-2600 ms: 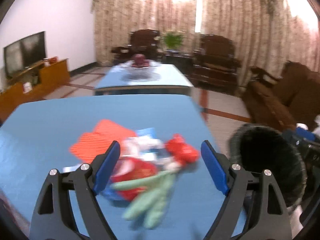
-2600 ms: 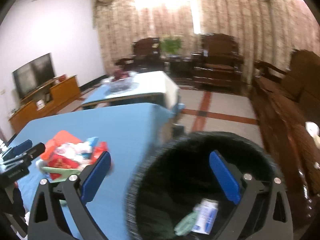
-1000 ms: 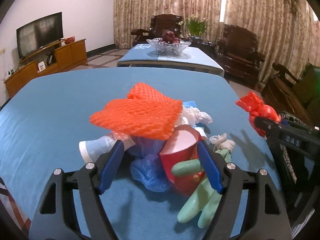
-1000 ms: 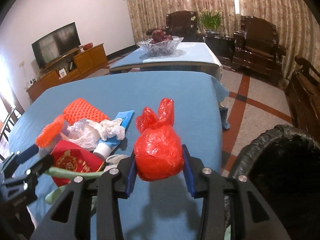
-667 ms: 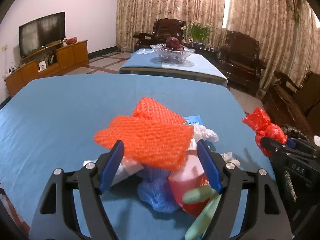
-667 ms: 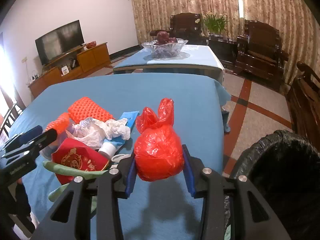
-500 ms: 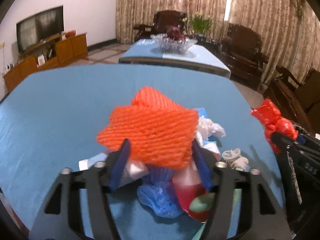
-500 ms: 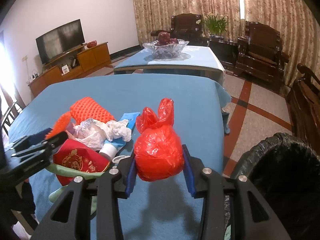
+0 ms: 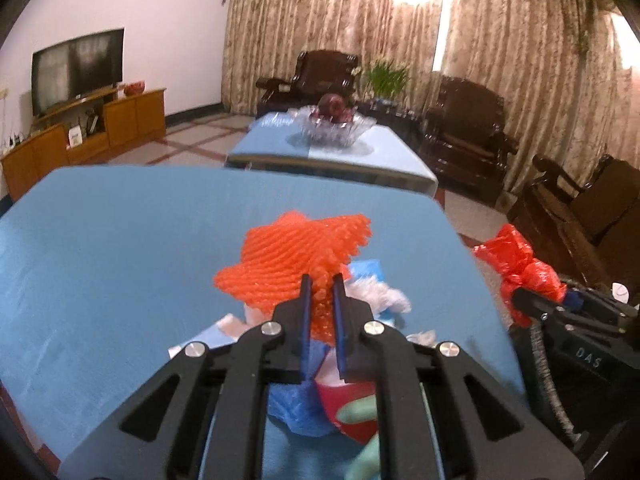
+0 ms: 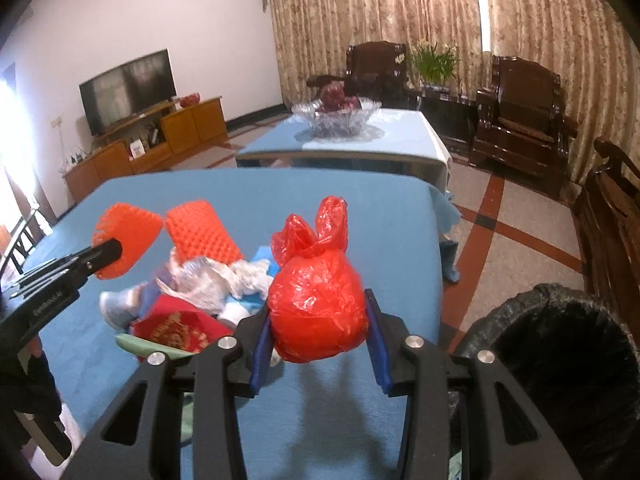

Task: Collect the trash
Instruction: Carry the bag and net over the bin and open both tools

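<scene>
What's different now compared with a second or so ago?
The left gripper has just closed its fingers on the orange foam net and lifted it off the trash pile. The right gripper still grips the red bag, beside the bin.

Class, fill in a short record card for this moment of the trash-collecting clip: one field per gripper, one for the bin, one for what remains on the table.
left gripper: shut on orange foam net, jaws just closed
right gripper: shut on red plastic bag
bin: black-lined, beside the table's right edge
blue table: second foam net, crumpled wrappers, red packet
</scene>
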{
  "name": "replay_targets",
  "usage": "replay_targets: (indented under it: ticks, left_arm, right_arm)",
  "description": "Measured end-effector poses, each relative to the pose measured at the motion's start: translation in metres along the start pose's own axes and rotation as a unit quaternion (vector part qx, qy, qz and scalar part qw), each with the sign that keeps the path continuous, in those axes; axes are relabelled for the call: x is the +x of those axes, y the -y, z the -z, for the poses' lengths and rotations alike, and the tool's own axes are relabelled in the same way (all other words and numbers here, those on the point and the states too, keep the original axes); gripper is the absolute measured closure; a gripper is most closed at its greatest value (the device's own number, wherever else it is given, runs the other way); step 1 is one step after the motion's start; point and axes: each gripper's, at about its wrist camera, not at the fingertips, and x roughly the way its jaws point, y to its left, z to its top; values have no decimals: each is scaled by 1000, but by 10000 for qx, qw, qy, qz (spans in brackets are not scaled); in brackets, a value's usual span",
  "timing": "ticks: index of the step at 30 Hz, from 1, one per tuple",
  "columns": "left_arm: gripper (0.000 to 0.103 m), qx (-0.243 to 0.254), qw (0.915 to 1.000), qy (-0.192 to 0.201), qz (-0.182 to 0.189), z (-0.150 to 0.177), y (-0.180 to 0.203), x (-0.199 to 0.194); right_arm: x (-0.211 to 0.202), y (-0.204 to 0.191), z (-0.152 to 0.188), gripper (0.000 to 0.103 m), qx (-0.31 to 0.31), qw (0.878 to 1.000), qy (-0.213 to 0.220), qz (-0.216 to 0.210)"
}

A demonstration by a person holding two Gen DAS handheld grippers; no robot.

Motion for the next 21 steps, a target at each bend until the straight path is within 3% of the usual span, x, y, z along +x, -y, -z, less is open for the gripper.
replay_targets:
  ticks: [11, 21]
  left_arm:
    - [94, 174, 9981, 513, 279, -19, 56, -60]
    - [94, 571, 9896, 529, 1209, -14, 132, -78]
  right_arm:
    - [-77, 22, -18, 62, 141, 9981, 597, 95]
    - [-129, 60, -4, 62, 371, 9954, 705, 541]
